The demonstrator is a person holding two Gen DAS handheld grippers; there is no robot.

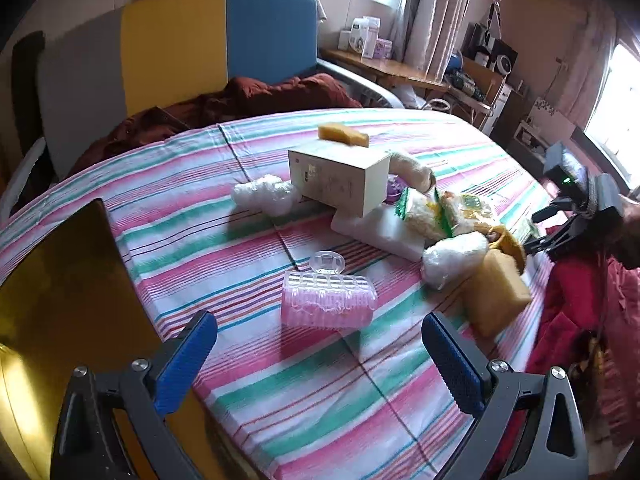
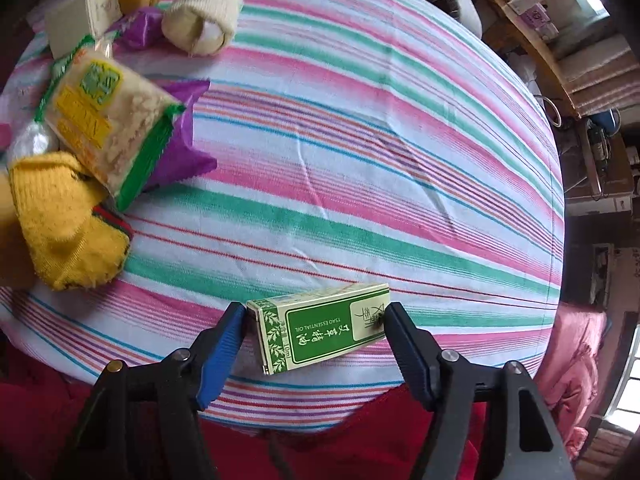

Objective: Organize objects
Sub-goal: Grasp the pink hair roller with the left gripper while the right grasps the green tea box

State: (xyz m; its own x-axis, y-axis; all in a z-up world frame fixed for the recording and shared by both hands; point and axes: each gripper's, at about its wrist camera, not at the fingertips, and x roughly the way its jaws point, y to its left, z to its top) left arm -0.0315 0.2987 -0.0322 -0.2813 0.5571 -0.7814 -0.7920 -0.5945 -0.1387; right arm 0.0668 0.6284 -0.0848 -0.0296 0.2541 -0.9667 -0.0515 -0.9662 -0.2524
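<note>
Green carton (image 2: 322, 326) lies crosswise between right gripper (image 2: 316, 320) pads, both touching its ends, grasped; left gripper (image 1: 320, 356) spread, empty, farther off.

The carton (image 1: 338, 178) lies on the foam block (image 1: 380, 232), sponge (image 1: 343, 135) behind it.

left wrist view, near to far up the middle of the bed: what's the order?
pink plastic roller → clear lid → white foam block → white box → yellow sponge → red-brown blanket → blue headboard panel.
</note>
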